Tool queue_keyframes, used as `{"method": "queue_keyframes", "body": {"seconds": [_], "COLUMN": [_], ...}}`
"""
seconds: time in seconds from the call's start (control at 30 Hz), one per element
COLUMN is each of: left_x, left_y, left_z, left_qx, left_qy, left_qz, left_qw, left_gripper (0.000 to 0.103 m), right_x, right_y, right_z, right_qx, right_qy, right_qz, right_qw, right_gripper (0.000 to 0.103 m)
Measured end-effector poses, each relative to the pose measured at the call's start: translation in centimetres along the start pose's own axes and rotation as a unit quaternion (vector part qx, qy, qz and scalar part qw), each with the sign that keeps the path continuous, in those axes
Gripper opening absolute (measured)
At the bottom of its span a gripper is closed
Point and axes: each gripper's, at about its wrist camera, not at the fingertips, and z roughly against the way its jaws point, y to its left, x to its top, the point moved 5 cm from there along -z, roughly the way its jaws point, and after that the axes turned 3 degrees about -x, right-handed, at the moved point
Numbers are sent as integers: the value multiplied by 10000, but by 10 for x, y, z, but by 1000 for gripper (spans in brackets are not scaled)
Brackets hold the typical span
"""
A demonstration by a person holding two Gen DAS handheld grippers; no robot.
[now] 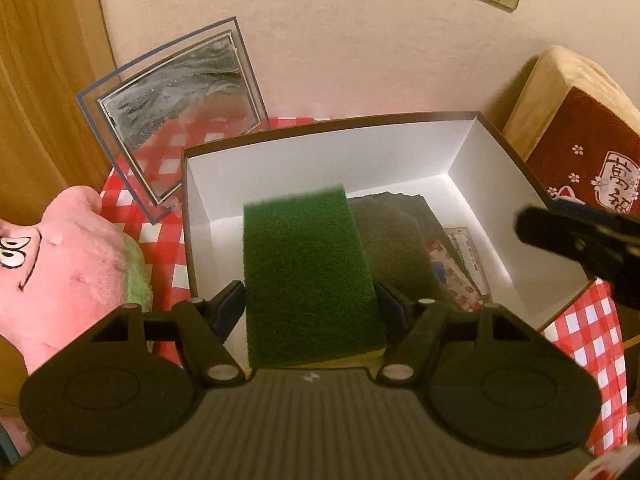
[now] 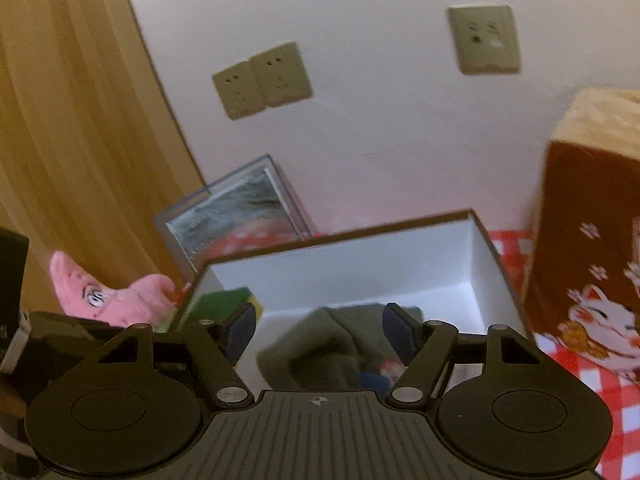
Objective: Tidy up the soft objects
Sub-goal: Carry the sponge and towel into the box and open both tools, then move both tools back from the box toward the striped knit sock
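Note:
My left gripper (image 1: 310, 310) is shut on a green-topped yellow sponge (image 1: 308, 272) and holds it over the near left part of an open white box (image 1: 324, 160). A grey-green cloth (image 1: 394, 248) lies on the box floor, with a printed packet (image 1: 456, 268) beside it. My right gripper (image 2: 318, 330) is open and empty above the box's near edge, over the cloth (image 2: 320, 352). The sponge (image 2: 224, 300) shows at the box's left in the right wrist view. The right gripper's black body (image 1: 580, 236) enters at the right of the left wrist view.
A pink plush toy (image 1: 68, 264) lies left of the box on a red checked tablecloth (image 1: 592, 344). A clear framed picture (image 1: 176, 120) leans on the wall behind. A tan and red cushion (image 1: 580, 136) stands right of the box. Wall sockets (image 2: 264, 80) are above.

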Motion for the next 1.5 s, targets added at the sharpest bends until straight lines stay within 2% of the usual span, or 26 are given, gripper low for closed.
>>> {"method": "queue_keyframes", "body": {"seconds": [0.33, 0.57, 0.73, 1.07, 1.27, 1.5], "left_x": [-10, -42, -75, -141, -183, -212], "left_y": [-6, -7, -8, -24, -37, -44], "left_z": [25, 63, 89, 113, 103, 90], "left_qx": [-19, -233, -216, -132, -146, -215], "left_qy": [-186, -303, -299, -6, 440, 826], "left_qz": [-51, 98, 76, -92, -144, -141], "left_qw": [9998, 9992, 9993, 9999, 9988, 9963], "left_gripper": [70, 70, 70, 70, 70, 70], "right_x": [-25, -63, -95, -152, -183, -204], "right_y": [-21, -24, -20, -5, 8, 15], "right_z": [52, 103, 131, 160, 161, 156], "right_qx": [-271, -472, -541, -487, -364, -375], "right_qy": [138, 253, 457, 888, 1183, 1373], "right_qz": [-300, -538, -712, -1057, -1219, -1232], "right_qw": [9991, 9971, 9949, 9892, 9848, 9821], "right_gripper": [70, 70, 70, 70, 70, 70]}}
